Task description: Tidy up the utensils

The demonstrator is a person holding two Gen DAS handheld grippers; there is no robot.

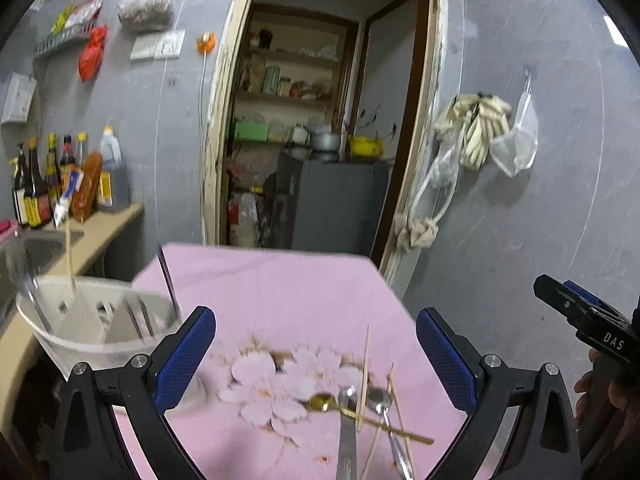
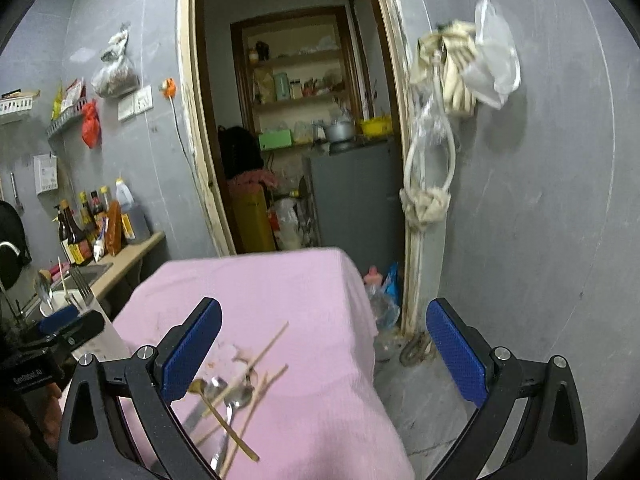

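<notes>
Utensils (image 1: 368, 412) piled on pink cloth (image 1: 280, 288), left tool (image 1: 316, 360) and right tool (image 2: 324, 352) both wide, empty.

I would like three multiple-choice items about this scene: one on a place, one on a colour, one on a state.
1. Where does the white utensil holder stand relative to the loose utensils in the left wrist view?
A. To their left
B. To their right
C. On top of them

2. What colour is the cloth on the table?
A. Green
B. Pink
C. Black

3. How is the left gripper?
A. Shut on a spoon
B. Shut on a chopstick
C. Open, holding nothing

Answers:
1. A: the holder sits at the table's left edge, the utensils lie lower right of it.
2. B: the cloth is pink, with a pale flower print.
3. C: its blue pads stand wide apart, with only the cloth and utensils seen beyond them.
</notes>
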